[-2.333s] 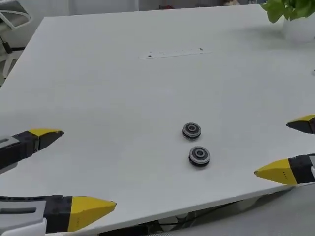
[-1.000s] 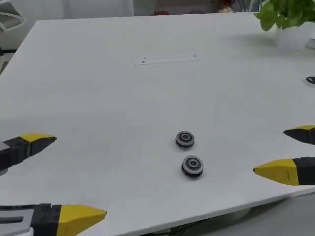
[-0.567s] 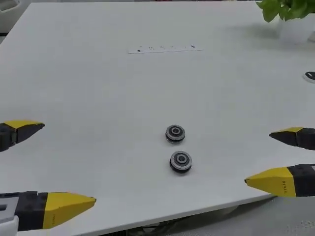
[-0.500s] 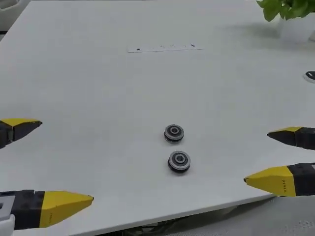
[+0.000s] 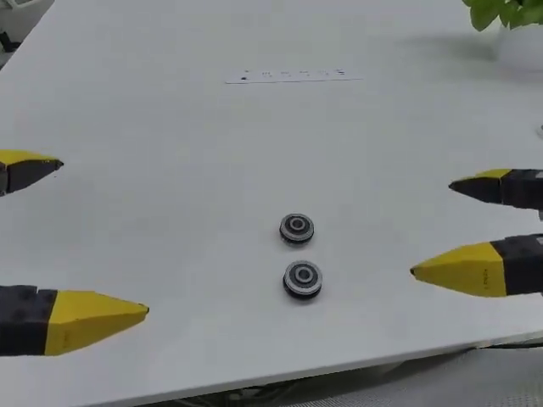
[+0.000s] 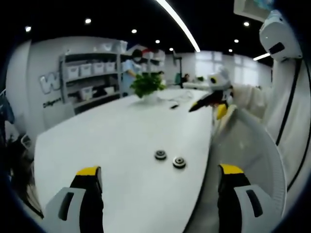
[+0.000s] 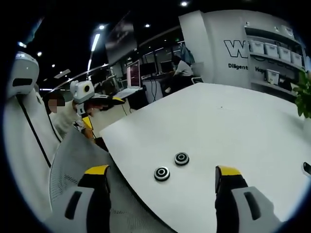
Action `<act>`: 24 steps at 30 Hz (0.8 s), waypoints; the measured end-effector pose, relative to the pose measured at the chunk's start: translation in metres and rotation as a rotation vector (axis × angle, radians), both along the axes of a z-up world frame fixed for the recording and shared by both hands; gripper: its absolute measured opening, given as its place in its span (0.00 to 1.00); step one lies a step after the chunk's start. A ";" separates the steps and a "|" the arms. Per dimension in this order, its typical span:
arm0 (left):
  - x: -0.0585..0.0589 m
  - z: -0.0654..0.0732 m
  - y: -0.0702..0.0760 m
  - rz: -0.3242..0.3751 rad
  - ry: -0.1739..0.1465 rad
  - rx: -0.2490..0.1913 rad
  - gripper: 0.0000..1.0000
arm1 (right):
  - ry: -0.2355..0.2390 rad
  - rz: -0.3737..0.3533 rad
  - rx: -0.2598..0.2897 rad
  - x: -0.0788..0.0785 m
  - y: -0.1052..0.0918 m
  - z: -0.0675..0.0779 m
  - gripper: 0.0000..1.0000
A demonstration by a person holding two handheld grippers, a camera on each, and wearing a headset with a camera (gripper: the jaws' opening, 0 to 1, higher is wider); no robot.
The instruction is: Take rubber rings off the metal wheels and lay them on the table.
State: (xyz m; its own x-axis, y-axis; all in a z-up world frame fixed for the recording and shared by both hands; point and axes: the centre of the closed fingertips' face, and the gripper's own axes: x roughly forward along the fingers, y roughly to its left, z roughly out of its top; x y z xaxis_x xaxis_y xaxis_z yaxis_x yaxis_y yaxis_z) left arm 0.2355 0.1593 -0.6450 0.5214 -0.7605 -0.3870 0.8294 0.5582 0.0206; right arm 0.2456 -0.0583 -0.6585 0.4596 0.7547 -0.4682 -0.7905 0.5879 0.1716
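Observation:
Two small metal wheels with black rubber rings lie flat on the white table (image 5: 170, 136), one behind the other: the far wheel (image 5: 296, 228) (image 6: 160, 155) (image 7: 181, 158) and the near wheel (image 5: 302, 279) (image 6: 179, 162) (image 7: 162, 173). My left gripper (image 5: 102, 237) (image 6: 159, 170) (image 7: 104, 110) hovers open well to their left, holding nothing. On their right my right gripper (image 5: 433, 227) (image 7: 163, 170) (image 6: 206, 109) also stands open with nothing in it. Neither gripper touches a wheel.
A potted green plant (image 5: 509, 13) (image 6: 147, 85) stands at the table's far right corner. A thin white strip (image 5: 293, 76) lies flat at the back middle. The table's front edge (image 5: 280, 373) runs just below the wheels. A white chair (image 6: 248, 145) sits by that edge.
The head camera has shifted. Both grippers stay open and have moved slightly further in over the table from its front edge. The wheels lie where they were.

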 end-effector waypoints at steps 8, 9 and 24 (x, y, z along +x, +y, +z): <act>0.024 0.028 -0.017 -0.042 -0.067 -0.025 0.98 | -0.080 0.067 0.013 0.030 0.011 0.025 0.79; 0.026 0.029 -0.019 -0.045 -0.067 -0.030 0.98 | -0.093 0.084 0.012 0.034 0.013 0.028 0.77; 0.067 0.053 -0.080 -0.163 -0.103 -0.167 0.83 | -0.143 0.149 0.165 0.083 0.051 0.038 0.64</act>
State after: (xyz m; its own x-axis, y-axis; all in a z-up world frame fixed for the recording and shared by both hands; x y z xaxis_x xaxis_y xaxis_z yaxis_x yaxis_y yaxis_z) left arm 0.3024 0.0798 -0.5922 0.4173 -0.8864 -0.2004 0.9069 0.4205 0.0284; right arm 0.3291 -0.0070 -0.6203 0.3908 0.8796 -0.2713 -0.8893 0.4369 0.1354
